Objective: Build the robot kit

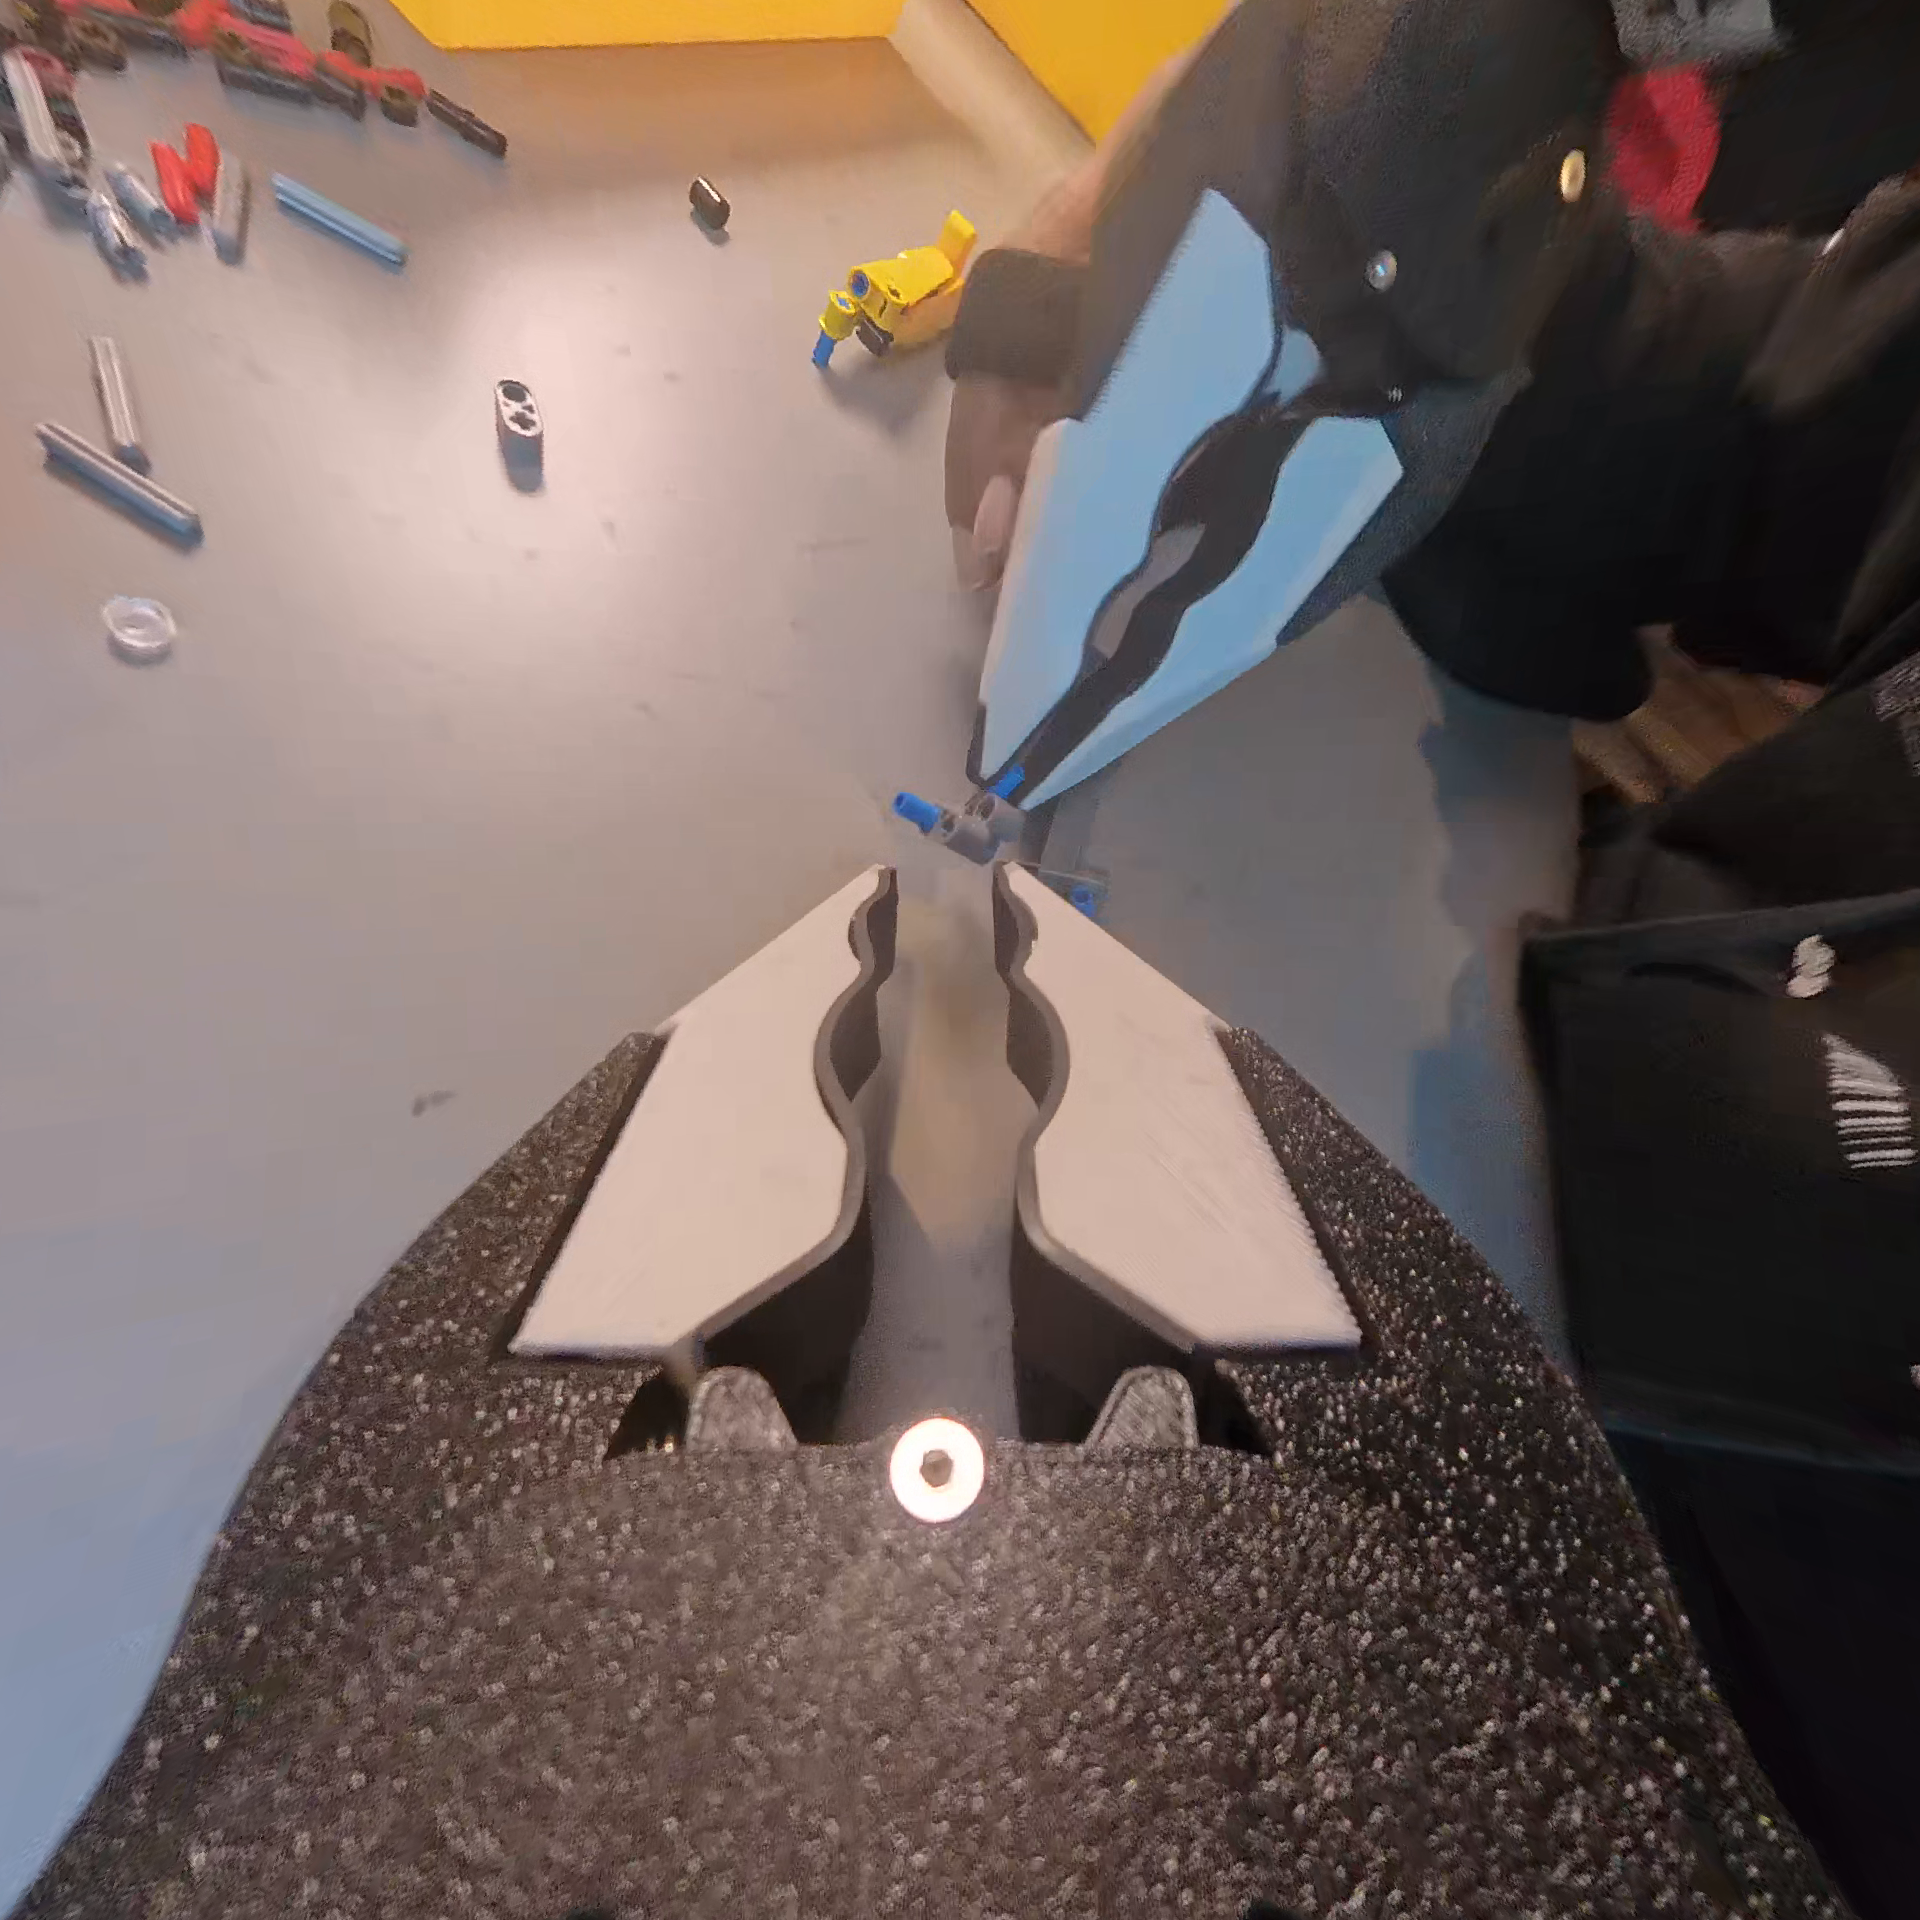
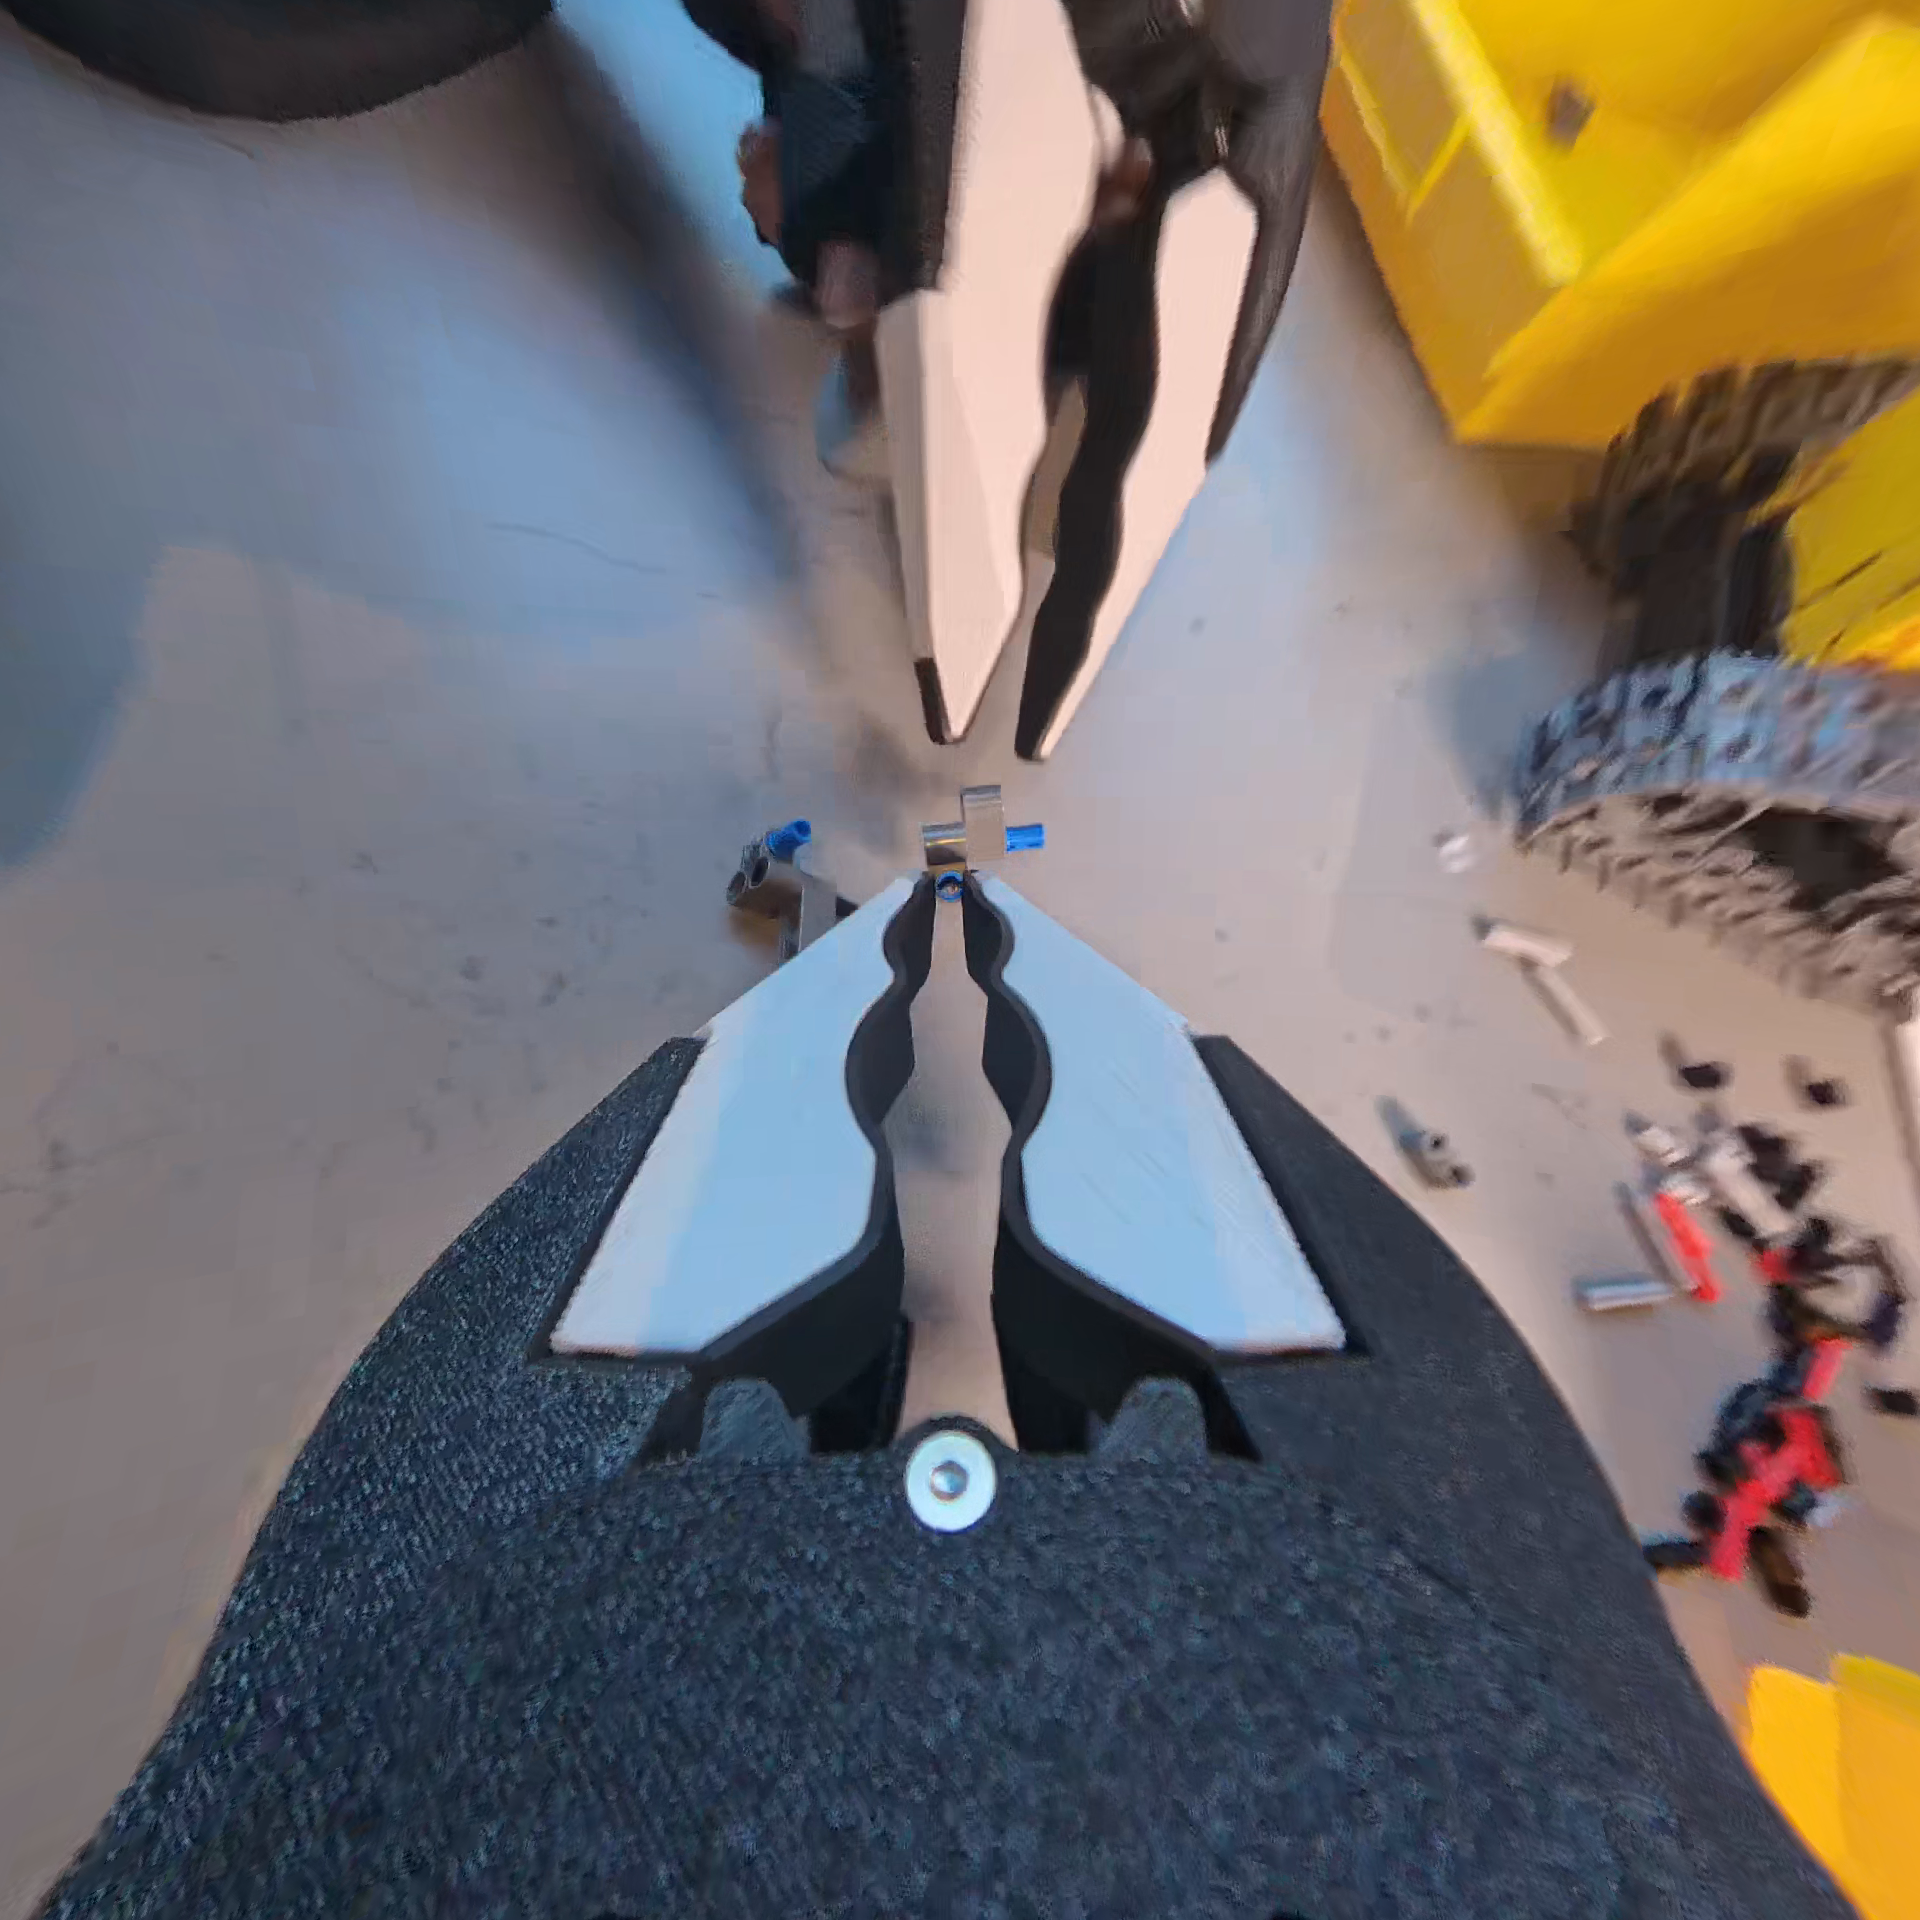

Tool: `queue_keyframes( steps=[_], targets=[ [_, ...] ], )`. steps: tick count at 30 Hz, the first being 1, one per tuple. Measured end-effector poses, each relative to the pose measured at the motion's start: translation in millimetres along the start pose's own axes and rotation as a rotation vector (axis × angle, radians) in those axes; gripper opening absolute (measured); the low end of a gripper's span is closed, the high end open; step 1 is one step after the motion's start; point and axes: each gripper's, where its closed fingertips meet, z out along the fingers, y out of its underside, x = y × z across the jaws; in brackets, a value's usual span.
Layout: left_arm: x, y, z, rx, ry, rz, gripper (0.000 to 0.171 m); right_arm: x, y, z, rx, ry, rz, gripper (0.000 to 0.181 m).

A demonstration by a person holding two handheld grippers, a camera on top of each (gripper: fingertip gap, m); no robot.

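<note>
Fingers of the right gripper (image 2: 948, 883) are nearly closed, their tips pinched on a blue pin end of a small grey connector piece (image 2: 971, 831), which juts forward with another blue pin (image 2: 1023, 834) sticking out to one side. In the left wrist view the same gripper (image 1: 997, 800) comes down from the upper right and holds the piece (image 1: 971, 826) just above the grey table (image 1: 416, 831).

Fingers of the left gripper (image 1: 943, 878) stand apart with a clear gap, holding nothing; their tips sit just short of the held piece. Whether the right-hand tip touches it cannot be told.

A second grey piece with a blue pin (image 2: 774, 868) lies on the table just beside the right gripper's left finger, partly hidden by it. Loose red, black and grey parts (image 1: 208, 156) lie well apart, near a small yellow assembly (image 1: 899, 296). Motion blur smears the yellow bin (image 2: 1558, 208) and a dark toothed wheel (image 2: 1714, 769), both cut off by the frame edge.
</note>
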Motion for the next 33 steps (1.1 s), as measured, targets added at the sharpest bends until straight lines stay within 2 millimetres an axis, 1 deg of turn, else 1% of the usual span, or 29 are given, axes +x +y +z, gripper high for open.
queue_keyframes(
  steps=[2,4,5,7,10,11,12,13,14,15,17,19,22,25,26,28,30,33],
  targets=[
    [4,-4,-1,0.032,0.064,-0.096,0.018,3,-10,-4,0.038,0.099,-0.191,0.005],
    [12,-13,-4,0.090,0.160,-0.192,0.018,6,-14,-6,0.016,0.198,-0.343,0.005],
    [12,-16,-6,0.111,0.177,-0.225,0.017,7,-15,-6,0.004,0.238,-0.406,0.005],
    [12,-19,-7,0.128,0.181,-0.236,0.012,7,-22,-7,0.006,0.299,-0.503,0.005],
    [12,-21,-7,0.133,0.149,-0.185,0.011,10,-24,-9,-0.016,0.357,-0.578,0.004],
    [12,-22,-8,0.137,0.129,-0.149,0.010,10,-25,-11,-0.001,0.361,-0.565,0.005],
    [12,-23,-8,0.140,0.101,-0.099,0.009,11,-26,-12,0.022,0.350,-0.515,0.006],
    [12,-24,-8,0.135,0.068,-0.031,0.008,11,-26,-14,0.045,0.317,-0.432,0.008],
    [12,-23,-8,0.121,0.032,0.053,0.008,11,-24,-16,0.059,0.269,-0.329,0.014],
    [11,-20,-6,0.097,-0.016,0.139,0.007,8,-19,-17,0.058,0.201,-0.226,0.018],
    [10,-13,-3,0.031,-0.097,0.294,0.007,-3,-6,-19,0.024,0.046,-0.041,0.020],
    [9,-4,1,-0.037,-0.157,0.401,0.007,-19,0,-21,0.002,-0.075,0.075,0.023],
    [10,8,9,-0.117,-0.188,0.489,0.007,-29,10,-15,-0.069,-0.121,0.109,0.023],
    [13,15,15,-0.148,-0.178,0.516,0.007,-32,21,-7,-0.135,-0.127,0.099,0.023],
    [14,17,17,-0.158,-0.175,0.521,0.007,-34,22,-6,-0.141,-0.137,0.101,0.018],
    [17,19,18,-0.164,-0.163,0.528,0.007,-36,19,-8,-0.120,-0.149,0.094,0.008],
    [20,20,19,-0.164,-0.151,0.526,0.007,-41,15,-14,-0.098,-0.172,0.072,0.008],
    [25,21,23,-0.162,-0.129,0.523,0.007,-46,10,-21,-0.059,-0.198,0.100,0.008]
  ],
)
